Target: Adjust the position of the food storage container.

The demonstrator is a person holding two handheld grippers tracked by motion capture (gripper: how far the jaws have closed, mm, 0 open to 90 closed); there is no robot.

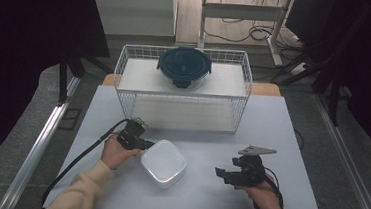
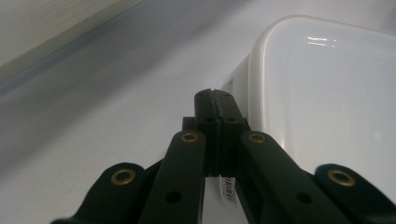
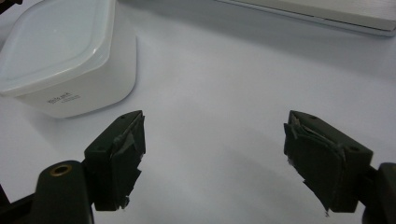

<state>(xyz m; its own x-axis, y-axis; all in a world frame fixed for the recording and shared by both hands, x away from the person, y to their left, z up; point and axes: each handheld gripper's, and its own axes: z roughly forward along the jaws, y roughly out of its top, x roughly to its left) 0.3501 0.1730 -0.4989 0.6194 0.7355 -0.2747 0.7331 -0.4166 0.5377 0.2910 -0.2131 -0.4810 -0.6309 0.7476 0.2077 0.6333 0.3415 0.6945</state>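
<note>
While the table [image 1: 272, 121] spreads pale and flat under everything, the white wire basket [image 1: 124, 87] stands at its far edge as the largest thing on it, and all else is placed from that basket. There is 1 basket, and 1 round glass container with a dark blue lid [image 1: 184, 67] sits on its upper shelf, toward the middle. In front of the basket, well apart from it and a little left of its centre, lies 1 square white lidded container [image 1: 164, 163], upright with the lid on. Nothing stands between that container and the basket's open front.

There are 2 grippers. The left gripper [image 1: 145, 144] lies in front of the basket's left corner, held low and roughly level in the person's left hand [image 1: 114, 151], its tip just beside the white container's left wall; in the left gripper view its jaws are pressed fully together with nothing between them. The right gripper [image 1: 220, 173] is in front of the basket's right half, near the table's near edge, aimed left toward the white container; its jaws stand wide apart and hold nothing.
</note>
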